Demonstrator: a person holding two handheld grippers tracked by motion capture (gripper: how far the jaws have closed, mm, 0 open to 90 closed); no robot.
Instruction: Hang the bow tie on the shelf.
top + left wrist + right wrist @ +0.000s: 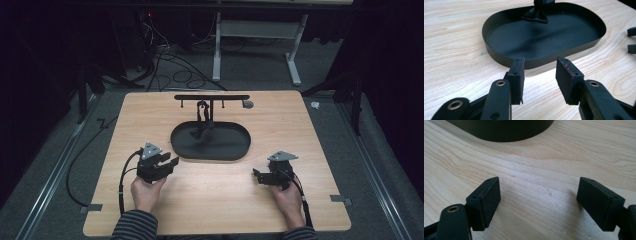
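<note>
1. Your left tongs [170, 163] sit near the surface's [300, 125] front edge, jaws apart, holding nothing.
2. The black tray [235, 150] sits mid-surface, toward the back edge. It looks stiff, light and thin-walled. A soft black strap [202, 117] hangs from its stand [212, 97]; pinch that low.
3. Your right tongs [256, 175] are wide apart, empty.

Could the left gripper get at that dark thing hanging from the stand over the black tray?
Probably yes. The left gripper is open near the tray's front rim, and bare tray floor lies between it and the dark hanging piece; it would have to reach over the rim.
</note>
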